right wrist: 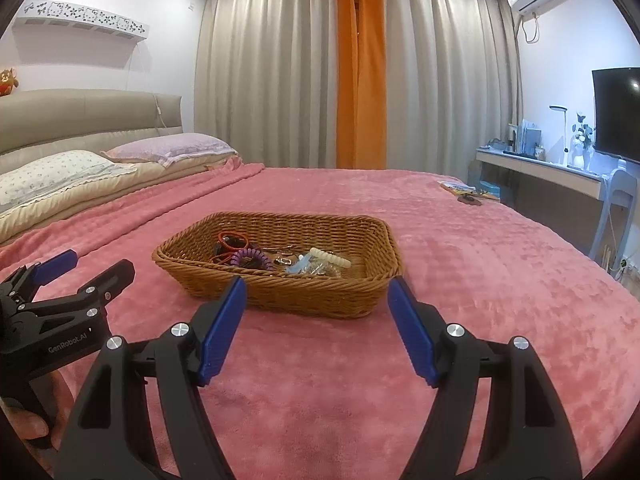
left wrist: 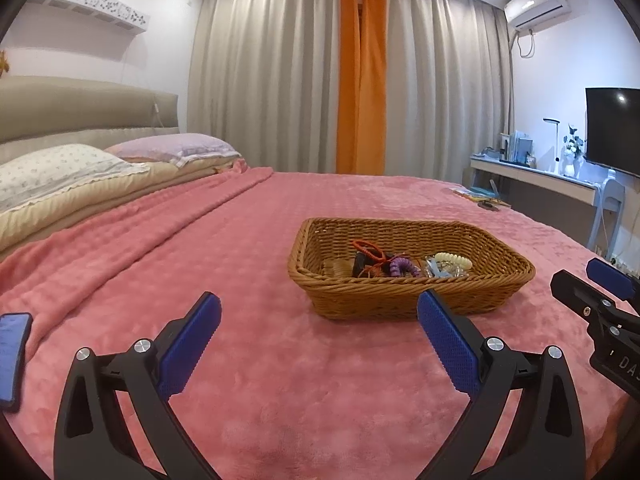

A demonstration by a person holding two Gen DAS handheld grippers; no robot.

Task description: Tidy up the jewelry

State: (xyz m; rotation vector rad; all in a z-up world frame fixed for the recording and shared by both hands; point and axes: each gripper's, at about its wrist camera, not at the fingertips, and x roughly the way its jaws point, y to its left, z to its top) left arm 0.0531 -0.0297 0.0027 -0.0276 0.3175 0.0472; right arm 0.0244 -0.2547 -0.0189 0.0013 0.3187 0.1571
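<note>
A brown wicker basket sits on the pink blanket. Inside lie a purple coil hair tie, a red-orange band, a cream coil tie and several small clips. My left gripper hovers open just short of the basket's near left corner, nothing between its blue pads. My right gripper is open too, its fingertips framing the basket's near wall, holding nothing. Each gripper shows at the edge of the other's view.
A phone lies on the blanket at the far left. Pillows and a headboard are at the back left. A book and small items rest at the bed's far right corner. A desk with a monitor stands right.
</note>
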